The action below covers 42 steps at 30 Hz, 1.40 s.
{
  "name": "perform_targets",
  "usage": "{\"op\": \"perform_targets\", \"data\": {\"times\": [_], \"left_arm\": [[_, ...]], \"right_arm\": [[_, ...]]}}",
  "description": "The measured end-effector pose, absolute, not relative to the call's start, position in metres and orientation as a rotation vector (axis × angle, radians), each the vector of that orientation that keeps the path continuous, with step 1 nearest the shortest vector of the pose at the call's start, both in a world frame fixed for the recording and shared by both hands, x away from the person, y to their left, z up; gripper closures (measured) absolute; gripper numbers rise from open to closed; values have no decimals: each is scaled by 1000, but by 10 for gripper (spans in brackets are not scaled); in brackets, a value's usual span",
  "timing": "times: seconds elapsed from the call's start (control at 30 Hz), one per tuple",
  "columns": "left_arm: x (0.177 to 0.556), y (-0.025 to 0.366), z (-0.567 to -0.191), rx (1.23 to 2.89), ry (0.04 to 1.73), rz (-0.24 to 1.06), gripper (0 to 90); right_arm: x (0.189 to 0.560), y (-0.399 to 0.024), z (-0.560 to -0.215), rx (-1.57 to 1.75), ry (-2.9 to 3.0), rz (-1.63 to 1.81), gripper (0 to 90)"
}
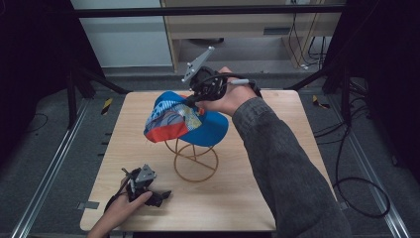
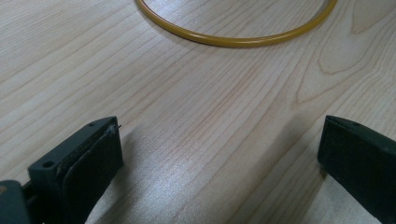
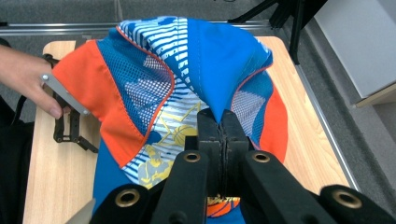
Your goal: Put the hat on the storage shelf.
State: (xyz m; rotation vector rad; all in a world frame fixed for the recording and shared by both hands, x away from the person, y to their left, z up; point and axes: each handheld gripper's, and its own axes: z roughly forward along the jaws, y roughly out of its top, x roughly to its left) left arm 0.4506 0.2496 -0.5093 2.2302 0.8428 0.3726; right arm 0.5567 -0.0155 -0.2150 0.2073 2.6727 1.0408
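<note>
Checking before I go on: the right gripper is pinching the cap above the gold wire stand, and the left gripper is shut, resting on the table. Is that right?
Not quite. The left gripper is open: the left gripper view shows its jaws standing wide apart over the table, nothing between them. The rest holds: the right gripper is shut on the cap above the gold wire stand.

The cap [image 3: 154,79] is mesh and printed cloth, the stand [image 1: 194,161] glossy yellow wire, the table [image 2: 196,116] smooth pale wood.

Cap [image 1: 183,119] atop wire stand [image 1: 195,158], mid-table [image 1: 297,148]; right gripper [image 1: 190,101] behind cap; left gripper [image 1: 161,196] at near-left edge.
</note>
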Motion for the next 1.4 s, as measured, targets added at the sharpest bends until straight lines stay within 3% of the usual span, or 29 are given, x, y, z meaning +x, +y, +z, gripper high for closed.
{"op": "perform_targets", "data": {"times": [0.93, 1.4], "left_arm": [[451, 250, -509, 2234, 840, 375, 0], [451, 250, -509, 2234, 840, 374, 0]], "right_arm": [[550, -10, -229, 165, 2700, 974, 872], [546, -17, -229, 224, 2687, 1035, 662]]}}
